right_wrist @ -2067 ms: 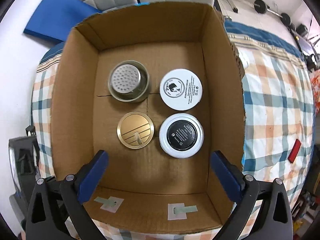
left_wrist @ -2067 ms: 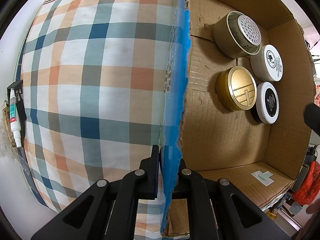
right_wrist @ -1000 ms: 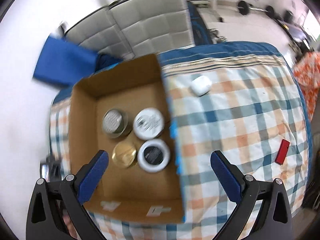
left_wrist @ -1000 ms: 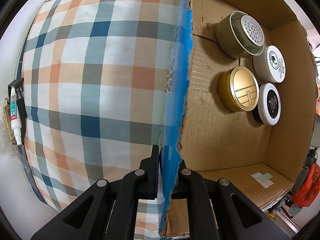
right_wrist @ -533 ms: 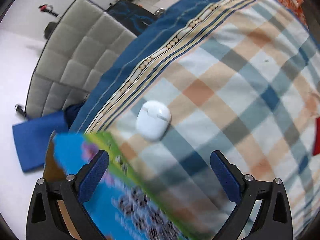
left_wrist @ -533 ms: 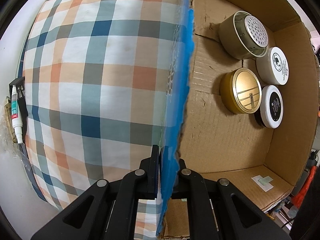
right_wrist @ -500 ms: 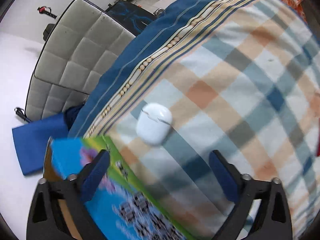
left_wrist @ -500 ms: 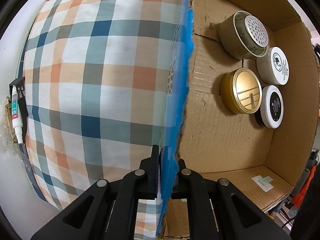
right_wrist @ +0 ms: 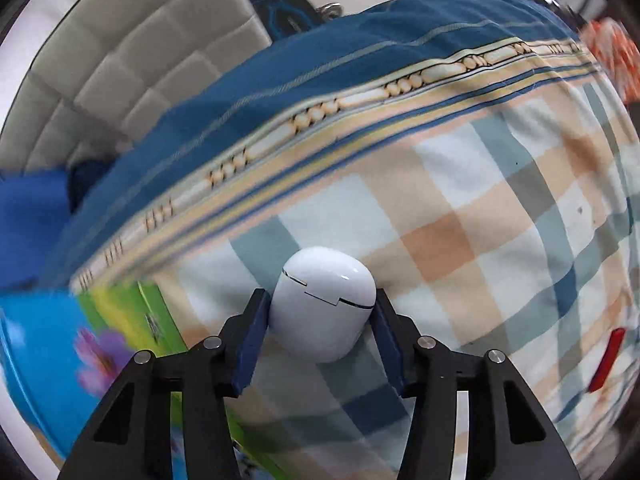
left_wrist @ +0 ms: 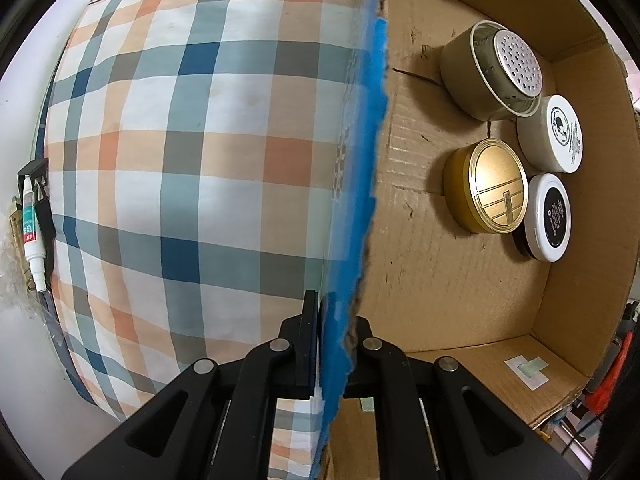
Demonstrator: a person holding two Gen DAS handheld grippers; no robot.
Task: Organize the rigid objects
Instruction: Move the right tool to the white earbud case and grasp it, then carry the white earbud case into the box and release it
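Plaid bedspread (right_wrist: pixel 460 216); right-only white case (right_wrist: pixel 324 304)

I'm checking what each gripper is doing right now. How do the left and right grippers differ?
The left gripper is shut on the cardboard box wall, a thin edge, so its fingers are nearly together. The right gripper has its blue-padded fingers spread wider, either side of the white earbud case on the plaid blanket. Both are black two-finger grippers.

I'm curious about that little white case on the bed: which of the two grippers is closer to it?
Right. The right gripper has the white case between its fingers on the checked bedspread. The left gripper is clamped on the cardboard box's wall; the case isn't in its view.
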